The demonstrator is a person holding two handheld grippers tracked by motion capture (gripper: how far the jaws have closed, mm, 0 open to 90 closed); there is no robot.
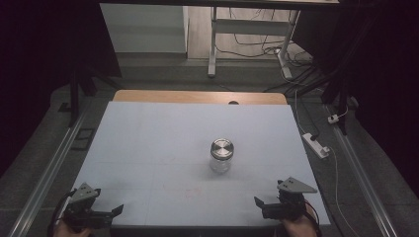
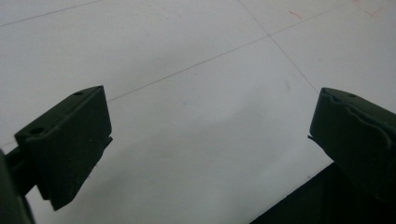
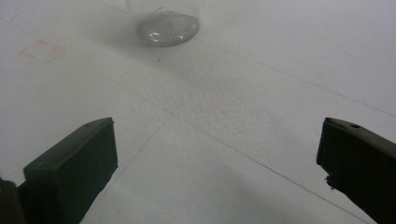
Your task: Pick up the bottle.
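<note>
Glass jar (image 1: 221, 155) with metal lid (image 1: 222, 147) stands upright mid-tabletop (image 1: 148, 148), untouched. Left tongs (image 1: 118, 209) and right tongs (image 1: 257, 202) both spread wide, empty, parked at the near edge, well apart from the jar. Risk: smooth glass, so an off-centre pinch could tip or skid it; gripping the lid alone may slip.

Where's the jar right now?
In the high view, the jar stands upright mid-table, slightly right of centre, nearer the right gripper.
</note>
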